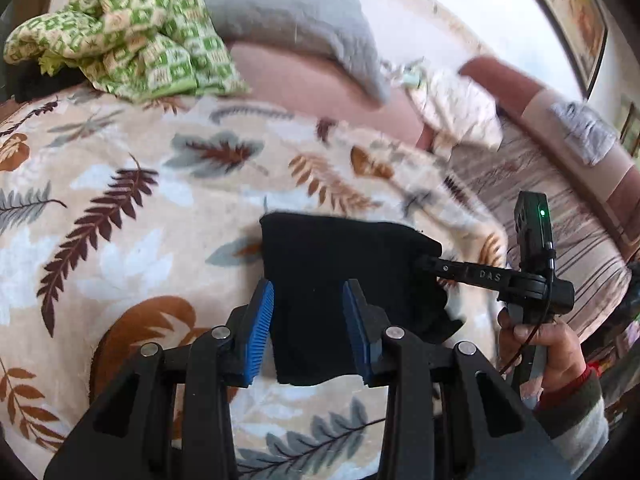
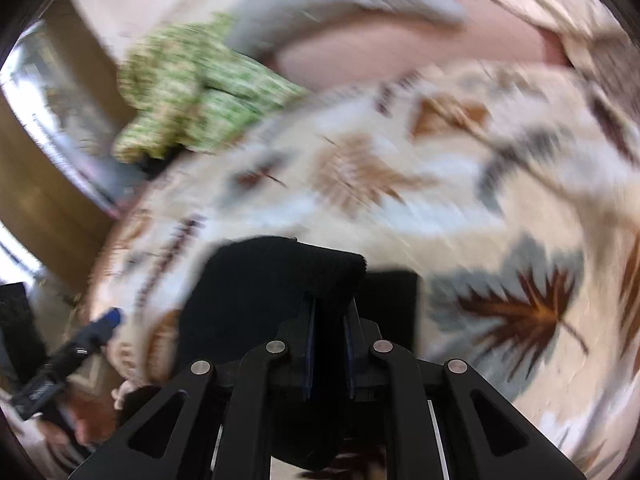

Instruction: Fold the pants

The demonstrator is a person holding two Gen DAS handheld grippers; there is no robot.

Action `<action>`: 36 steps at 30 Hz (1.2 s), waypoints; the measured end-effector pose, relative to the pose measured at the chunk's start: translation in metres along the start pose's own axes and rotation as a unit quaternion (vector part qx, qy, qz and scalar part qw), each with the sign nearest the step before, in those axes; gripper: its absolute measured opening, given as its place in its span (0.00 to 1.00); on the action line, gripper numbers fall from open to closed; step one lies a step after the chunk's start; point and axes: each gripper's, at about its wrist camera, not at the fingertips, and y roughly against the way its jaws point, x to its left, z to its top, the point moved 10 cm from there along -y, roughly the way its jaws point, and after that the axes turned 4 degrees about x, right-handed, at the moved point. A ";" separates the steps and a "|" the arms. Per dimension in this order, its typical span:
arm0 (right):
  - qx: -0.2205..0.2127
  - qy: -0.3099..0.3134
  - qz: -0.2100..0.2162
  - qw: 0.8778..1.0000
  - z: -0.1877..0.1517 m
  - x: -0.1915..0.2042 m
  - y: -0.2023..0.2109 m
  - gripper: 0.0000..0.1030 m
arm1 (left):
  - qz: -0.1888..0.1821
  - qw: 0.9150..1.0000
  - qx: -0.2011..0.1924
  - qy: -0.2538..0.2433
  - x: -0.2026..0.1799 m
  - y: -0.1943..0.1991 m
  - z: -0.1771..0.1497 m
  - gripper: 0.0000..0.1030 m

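Observation:
The black pants [image 1: 340,272] lie as a small folded bundle on the leaf-print blanket [image 1: 120,208]. My left gripper [image 1: 310,322] stands open over the bundle's near part; its blue pads [image 1: 262,320] are apart, with black cloth between them and no squeeze showing. My right gripper [image 1: 424,261] comes in from the right, its tip buried in the bundle's right edge. In the blurred right wrist view the right gripper [image 2: 330,314] is shut on a thick fold of the pants [image 2: 280,276]. The left gripper [image 2: 106,320] shows at the lower left there.
A crumpled green patterned cloth [image 1: 120,28] and a grey pillow [image 1: 296,20] lie at the far side of the bed, a white cloth [image 1: 460,116] to the far right. A person's hand [image 1: 540,344] holds the right gripper. A striped sheet [image 1: 560,220] covers the right side.

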 end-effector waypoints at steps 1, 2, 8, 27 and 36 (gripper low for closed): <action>0.000 -0.007 0.001 1.000 -0.002 -0.003 -0.007 0.10 | 0.001 1.000 0.006 -0.003 -0.002 -0.003 -0.001 0.33; -0.002 -0.008 0.000 1.000 -0.002 -0.003 -0.008 0.10 | 0.003 1.000 0.008 -0.005 -0.003 -0.004 -0.001 0.33; -0.045 0.024 -0.021 0.998 0.012 0.007 0.024 0.09 | 0.003 1.000 0.004 -0.025 -0.017 -0.015 0.009 0.38; -0.013 0.008 0.013 1.000 -0.035 0.011 0.018 0.07 | 0.025 0.998 0.047 -0.045 -0.025 -0.059 -0.002 0.50; -0.010 0.041 -0.018 0.999 -0.051 0.008 0.029 0.03 | 0.034 0.996 0.046 -0.064 -0.029 -0.063 -0.014 0.57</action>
